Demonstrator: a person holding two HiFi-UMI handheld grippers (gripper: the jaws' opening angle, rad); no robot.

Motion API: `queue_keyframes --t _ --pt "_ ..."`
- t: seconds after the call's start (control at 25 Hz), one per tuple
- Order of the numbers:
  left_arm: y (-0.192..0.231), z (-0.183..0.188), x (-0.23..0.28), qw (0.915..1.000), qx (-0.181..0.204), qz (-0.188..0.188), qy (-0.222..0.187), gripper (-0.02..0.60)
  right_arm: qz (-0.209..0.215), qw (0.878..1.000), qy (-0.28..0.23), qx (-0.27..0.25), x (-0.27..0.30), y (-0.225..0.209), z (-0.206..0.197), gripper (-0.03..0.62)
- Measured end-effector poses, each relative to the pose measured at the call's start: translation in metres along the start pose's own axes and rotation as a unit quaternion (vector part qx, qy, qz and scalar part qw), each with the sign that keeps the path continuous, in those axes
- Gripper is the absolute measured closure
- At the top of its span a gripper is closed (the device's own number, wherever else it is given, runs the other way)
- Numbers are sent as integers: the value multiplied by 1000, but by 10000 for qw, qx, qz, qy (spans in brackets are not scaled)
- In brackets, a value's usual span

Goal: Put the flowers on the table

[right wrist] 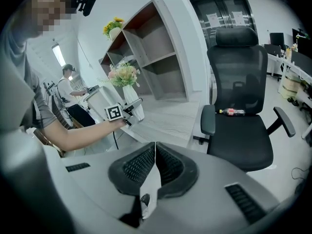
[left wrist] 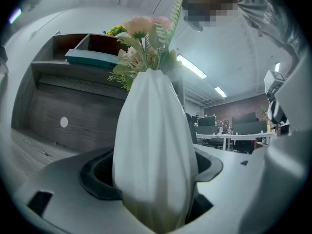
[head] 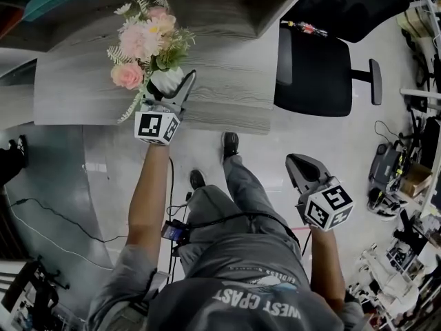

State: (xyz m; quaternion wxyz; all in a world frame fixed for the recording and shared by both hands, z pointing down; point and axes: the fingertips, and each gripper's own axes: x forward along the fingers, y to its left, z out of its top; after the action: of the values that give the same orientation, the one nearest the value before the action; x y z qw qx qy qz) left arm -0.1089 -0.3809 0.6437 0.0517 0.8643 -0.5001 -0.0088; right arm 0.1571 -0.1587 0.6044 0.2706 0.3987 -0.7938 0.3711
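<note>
A bunch of pink and cream flowers (head: 145,36) stands in a white ribbed vase (head: 165,81). My left gripper (head: 171,89) is shut on the vase and holds it upright over the front part of the grey wooden table (head: 227,74). I cannot tell whether the base touches the tabletop. In the left gripper view the vase (left wrist: 153,145) fills the gap between the jaws, with the flowers (left wrist: 146,38) above. My right gripper (head: 298,163) hangs low by my right side over the floor, shut on nothing. From the right gripper (right wrist: 154,155) view, the vase (right wrist: 131,99) shows far off at the table (right wrist: 165,118).
A black office chair (head: 313,67) stands right of the table with a small bottle (head: 303,27) on its seat. An open shelf unit (right wrist: 156,48) rises behind the table. Cables and equipment (head: 389,178) lie on the floor at right. Another person (right wrist: 68,89) stands far back.
</note>
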Motion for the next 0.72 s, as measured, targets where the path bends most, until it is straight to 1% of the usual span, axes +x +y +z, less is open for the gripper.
queue_keyframes --t 0.16,0.4,0.52,0.64,0.72 --pt "0 -2 -4 9999 117 5 24 181 32 10000 28 -3 1 6 5 565" --pt "-9 -9 -11 9997 228 -18 -61 179 56 10000 39 -37 1 6 -2 565" --pt "-16 -17 -18 9993 342 -107 47 179 75 9999 25 -69 2 10 -7 565" --pt "-21 -19 -24 9983 518 -210 181 179 87 9999 8 -88 3 15 -10 565" --pt "-22 -19 -28 9979 556 -247 225 179 93 9999 7 -104 5 20 -10 565"
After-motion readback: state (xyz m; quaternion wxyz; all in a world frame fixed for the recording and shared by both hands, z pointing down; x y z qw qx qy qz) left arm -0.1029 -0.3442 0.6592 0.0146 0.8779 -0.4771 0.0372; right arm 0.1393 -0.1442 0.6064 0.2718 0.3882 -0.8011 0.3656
